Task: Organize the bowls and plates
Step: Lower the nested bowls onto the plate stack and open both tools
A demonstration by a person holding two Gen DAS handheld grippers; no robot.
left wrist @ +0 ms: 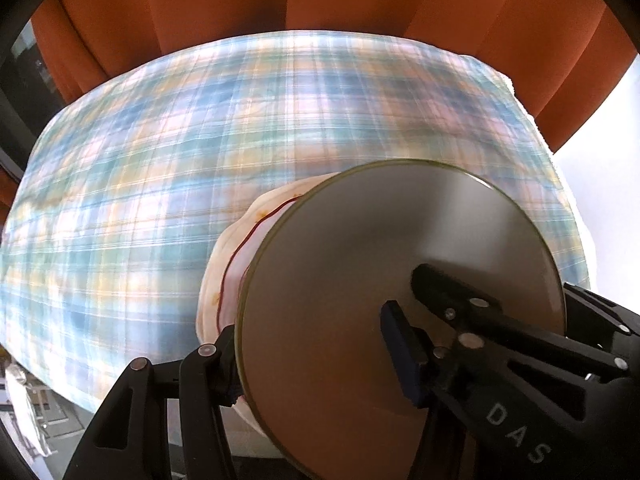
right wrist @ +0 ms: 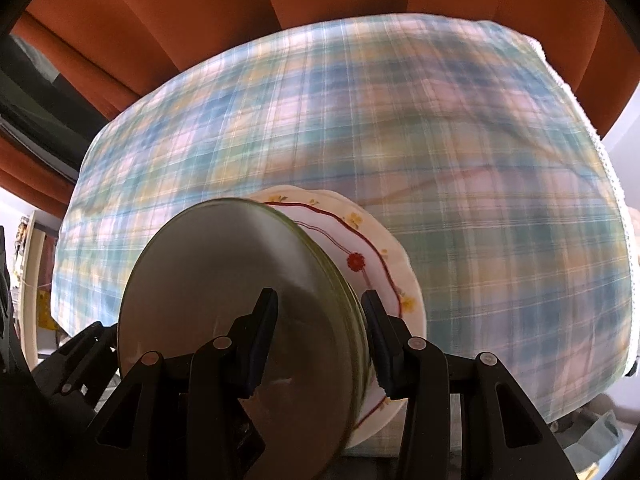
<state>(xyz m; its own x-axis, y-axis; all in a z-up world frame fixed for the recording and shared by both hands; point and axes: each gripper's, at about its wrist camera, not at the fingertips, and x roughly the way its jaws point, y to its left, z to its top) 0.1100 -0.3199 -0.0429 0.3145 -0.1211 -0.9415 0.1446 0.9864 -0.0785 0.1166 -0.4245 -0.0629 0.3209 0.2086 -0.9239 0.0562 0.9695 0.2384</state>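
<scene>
Both my grippers clamp one stack above the plaid cloth [right wrist: 460, 152]: my right gripper [right wrist: 320, 340] and my left gripper [left wrist: 316, 356] each pinch the green-rimmed plates [right wrist: 224, 280] against the floral plate [right wrist: 384, 272]

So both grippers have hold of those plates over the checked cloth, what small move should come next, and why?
Probably lower the stack gently onto the checked tablecloth. Both the left gripper and right gripper clamp the grey plates and floral plate on edge, seemingly tilted above the cloth.

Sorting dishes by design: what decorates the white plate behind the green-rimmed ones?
A wavy dark-red line with red and yellow flowers on the white plate; right wrist view.
</scene>
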